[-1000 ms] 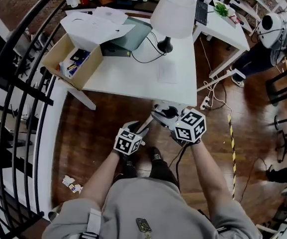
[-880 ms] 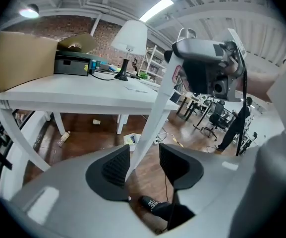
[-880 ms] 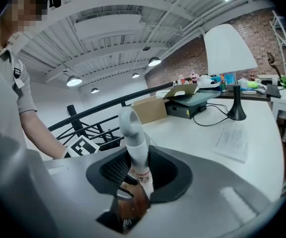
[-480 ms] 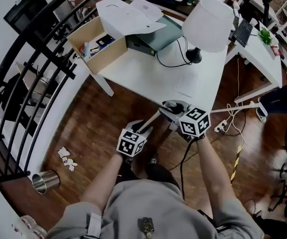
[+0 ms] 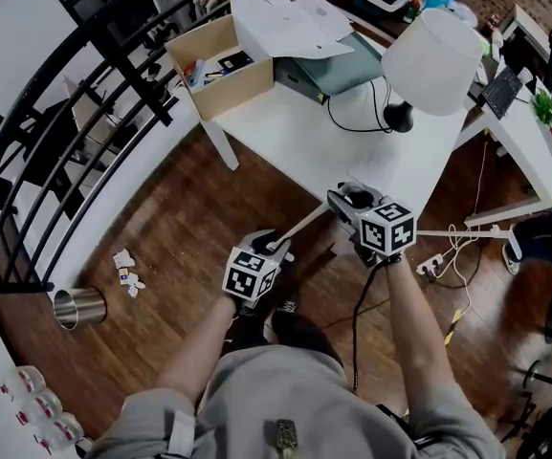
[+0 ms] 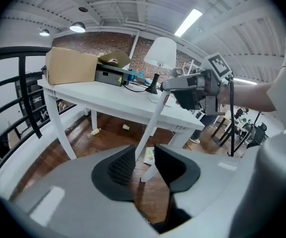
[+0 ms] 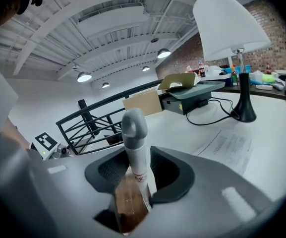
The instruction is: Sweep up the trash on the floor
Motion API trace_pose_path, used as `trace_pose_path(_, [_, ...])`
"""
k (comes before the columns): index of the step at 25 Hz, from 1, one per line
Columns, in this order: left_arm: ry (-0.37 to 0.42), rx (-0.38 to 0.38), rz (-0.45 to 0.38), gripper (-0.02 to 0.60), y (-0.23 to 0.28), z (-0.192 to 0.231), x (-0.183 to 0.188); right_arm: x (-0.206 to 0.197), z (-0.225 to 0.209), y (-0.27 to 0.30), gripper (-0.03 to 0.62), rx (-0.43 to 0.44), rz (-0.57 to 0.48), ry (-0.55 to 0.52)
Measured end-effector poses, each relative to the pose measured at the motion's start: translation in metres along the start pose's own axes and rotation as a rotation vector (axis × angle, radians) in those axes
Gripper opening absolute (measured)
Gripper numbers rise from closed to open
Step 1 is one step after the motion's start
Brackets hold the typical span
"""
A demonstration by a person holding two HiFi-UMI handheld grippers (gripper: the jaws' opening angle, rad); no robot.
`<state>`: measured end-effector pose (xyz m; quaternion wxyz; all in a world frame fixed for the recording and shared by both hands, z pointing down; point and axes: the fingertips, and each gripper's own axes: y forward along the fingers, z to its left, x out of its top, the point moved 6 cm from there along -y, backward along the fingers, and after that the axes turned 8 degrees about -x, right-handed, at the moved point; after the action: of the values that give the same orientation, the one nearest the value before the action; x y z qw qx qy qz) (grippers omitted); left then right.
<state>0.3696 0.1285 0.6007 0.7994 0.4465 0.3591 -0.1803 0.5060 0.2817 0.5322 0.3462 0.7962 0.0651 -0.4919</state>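
Beside the white bench [image 5: 299, 132], a broom handle [image 5: 304, 226] is gripped by the right tongs [image 7: 135, 167], now easing apart, while the left tongs [image 6: 143, 165] are being closed around it.

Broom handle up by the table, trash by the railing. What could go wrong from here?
Jaws of the right hand-held gripper are opening on the broom handle while the left hand-held gripper is closing round it: it may slip.
The handle's top is near the lamp: a swing might hit it.
The metal cup by the trash could get knocked.
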Motion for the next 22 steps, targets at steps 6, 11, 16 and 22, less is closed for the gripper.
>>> trace_pose_path(6, [-0.006,0.008,-0.033,0.112,-0.007,-0.009,-0.001,0.009,-0.003,-0.022,0.278,-0.075,-0.105,0.006])
trace_pose_path(11, [-0.026,0.019,-0.095,0.104,-0.024,-0.009,-0.004,0.029,0.001,-0.055,0.313,-0.173,-0.209,-0.060])
trace_pose_path(16, [-0.023,0.064,-0.202,0.083,-0.069,-0.011,-0.007,0.055,0.029,-0.081,0.313,-0.334,-0.321,-0.193])
trace_pose_path(22, [-0.009,0.201,-0.313,0.008,-0.161,-0.017,-0.027,0.071,0.144,-0.079,0.202,-0.188,-0.371,-0.298])
